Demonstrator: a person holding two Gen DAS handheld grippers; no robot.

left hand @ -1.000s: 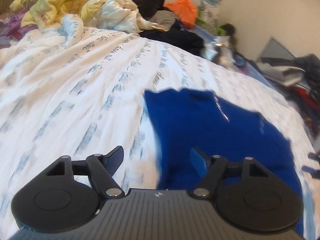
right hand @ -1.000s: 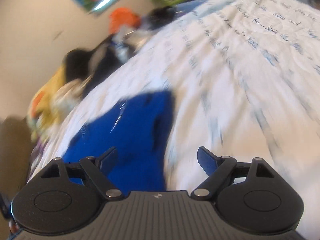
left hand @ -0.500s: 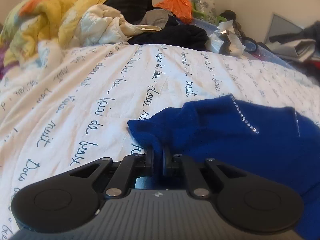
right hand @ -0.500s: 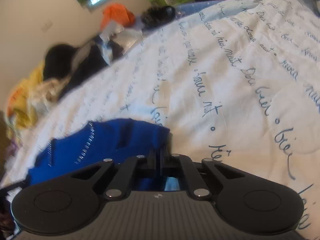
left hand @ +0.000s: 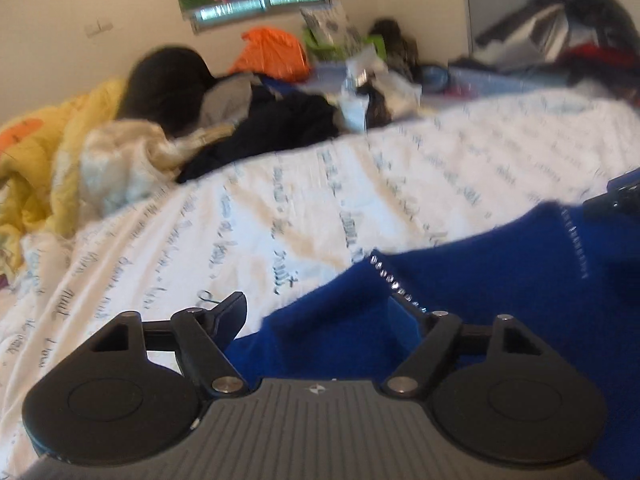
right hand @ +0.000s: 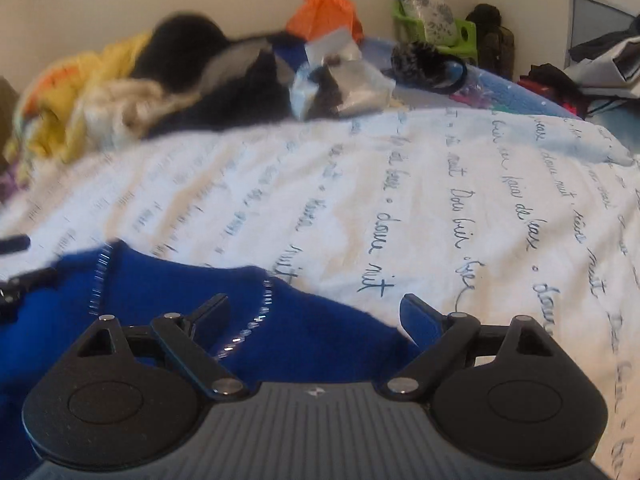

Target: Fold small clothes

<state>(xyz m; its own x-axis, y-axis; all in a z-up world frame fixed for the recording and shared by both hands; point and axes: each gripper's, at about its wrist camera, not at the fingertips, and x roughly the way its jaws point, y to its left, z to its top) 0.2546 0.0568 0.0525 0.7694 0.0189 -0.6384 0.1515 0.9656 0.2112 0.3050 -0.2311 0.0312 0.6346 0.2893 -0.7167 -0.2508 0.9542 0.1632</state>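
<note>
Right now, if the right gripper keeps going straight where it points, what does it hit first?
Probably the blue knit garment with rhinestone trim: the open right gripper has it lying between its jaws, then the white script-printed bedsheet.

You had a soft, matt blue garment of fleecy cloth, trimmed with glinting studs, on a smooth cotton-like bedcover. Your grippers' bodies looked matt ribbed plastic with shiny metal pins.

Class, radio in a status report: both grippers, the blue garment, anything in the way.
Left gripper and right gripper open, jaws just opened, holding nothing. Blue garment lies rumpled on the white bedspread. Clothes pile far off, not in the way.
</note>
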